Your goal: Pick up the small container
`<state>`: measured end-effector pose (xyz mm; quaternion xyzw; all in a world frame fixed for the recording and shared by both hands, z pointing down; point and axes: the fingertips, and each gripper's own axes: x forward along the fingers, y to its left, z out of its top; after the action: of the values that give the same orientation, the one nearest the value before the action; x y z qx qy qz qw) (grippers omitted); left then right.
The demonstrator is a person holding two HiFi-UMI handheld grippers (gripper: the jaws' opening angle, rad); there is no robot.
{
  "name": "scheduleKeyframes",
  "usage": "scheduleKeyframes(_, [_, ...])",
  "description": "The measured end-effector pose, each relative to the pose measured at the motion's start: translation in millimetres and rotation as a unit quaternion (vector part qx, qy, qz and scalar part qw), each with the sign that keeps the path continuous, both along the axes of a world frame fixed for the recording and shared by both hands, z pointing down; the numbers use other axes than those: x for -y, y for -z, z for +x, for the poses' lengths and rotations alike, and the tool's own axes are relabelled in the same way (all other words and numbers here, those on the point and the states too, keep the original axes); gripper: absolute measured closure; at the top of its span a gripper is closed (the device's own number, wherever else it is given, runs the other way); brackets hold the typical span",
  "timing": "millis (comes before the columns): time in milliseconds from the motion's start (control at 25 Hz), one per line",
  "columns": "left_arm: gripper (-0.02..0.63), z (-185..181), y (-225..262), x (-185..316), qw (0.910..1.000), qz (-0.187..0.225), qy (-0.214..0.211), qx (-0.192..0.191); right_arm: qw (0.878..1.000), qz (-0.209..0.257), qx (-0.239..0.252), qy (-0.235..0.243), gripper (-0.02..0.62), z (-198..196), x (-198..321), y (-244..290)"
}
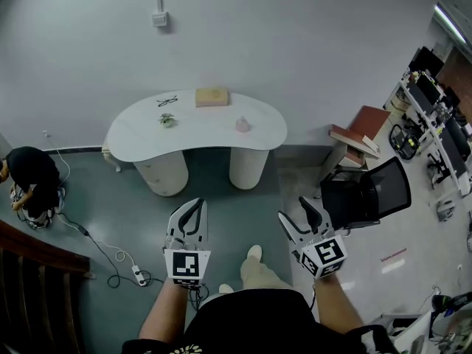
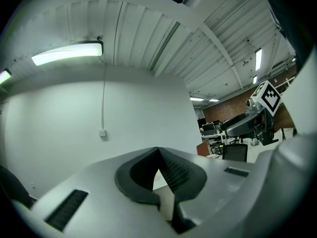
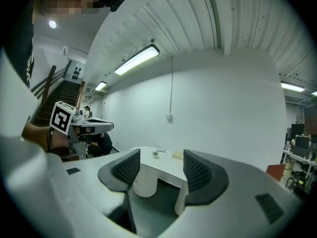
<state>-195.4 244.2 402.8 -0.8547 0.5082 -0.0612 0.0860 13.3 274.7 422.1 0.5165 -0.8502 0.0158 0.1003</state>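
Observation:
The small pink container (image 1: 243,125) stands on the right part of a white kidney-shaped table (image 1: 140,135) by the far wall. Both grippers are held well short of it, over the floor in front of the person. My left gripper (image 1: 195,206) has its jaws shut with nothing between them, and the left gripper view shows its pads (image 2: 171,175) meeting. My right gripper (image 1: 297,214) is open and empty. In the right gripper view the table (image 3: 166,167) shows far off between that gripper's spread fingers (image 3: 198,170).
The table also carries a tan box (image 1: 212,96), a small plant (image 1: 167,119) and a pair of glasses (image 1: 167,101). A black office chair (image 1: 369,190) stands on the right. A person crouches at the left (image 1: 31,177), with cables and a power strip (image 1: 139,274) on the floor.

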Motion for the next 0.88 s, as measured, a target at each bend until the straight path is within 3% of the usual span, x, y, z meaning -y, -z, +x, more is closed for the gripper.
scheduleKeyframes(320, [0.601,9.7,-5.6,34.8,0.9998,-0.005,0.015,-0.011,1.000,0.002,0.004,0.006,0.331,16.7,43.1,-0.3])
scheduleKeyframes(880, [0.601,65.8,-8.7,179.7,0.9995,-0.026,0.019,-0.001,0.999,-0.003,0.010,0.040,0.331,54.7,196.9,-7.9])
